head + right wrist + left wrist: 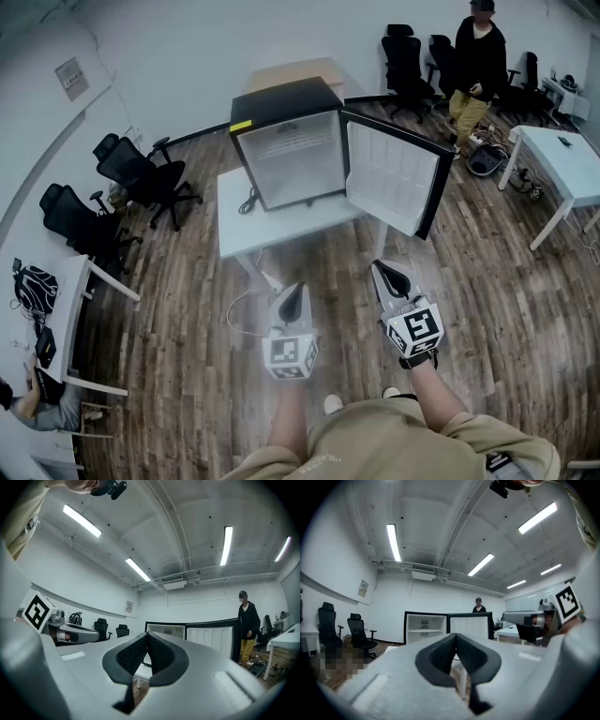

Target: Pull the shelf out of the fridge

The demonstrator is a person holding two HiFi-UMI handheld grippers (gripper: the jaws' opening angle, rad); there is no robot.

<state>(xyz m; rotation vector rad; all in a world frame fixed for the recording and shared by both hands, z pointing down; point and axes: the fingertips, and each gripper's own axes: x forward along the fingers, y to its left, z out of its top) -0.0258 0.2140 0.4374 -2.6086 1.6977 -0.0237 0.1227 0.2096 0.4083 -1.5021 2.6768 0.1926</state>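
Note:
A small black fridge (286, 141) stands on a white table (234, 230) ahead of me, its door (392, 175) swung open to the right. Its white shelf (424, 631) shows inside in the left gripper view. The fridge (165, 630) also appears far off in the right gripper view. My left gripper (292, 298) and right gripper (387, 276) hang side by side over the wooden floor, well short of the table. Both are shut with their pads together and nothing between them.
Black office chairs (141, 178) stand at the left and at the back (408, 56). A person in a black top (478, 66) stands at the back right near a white desk (562, 164). Another desk (61, 328) lies at the left edge.

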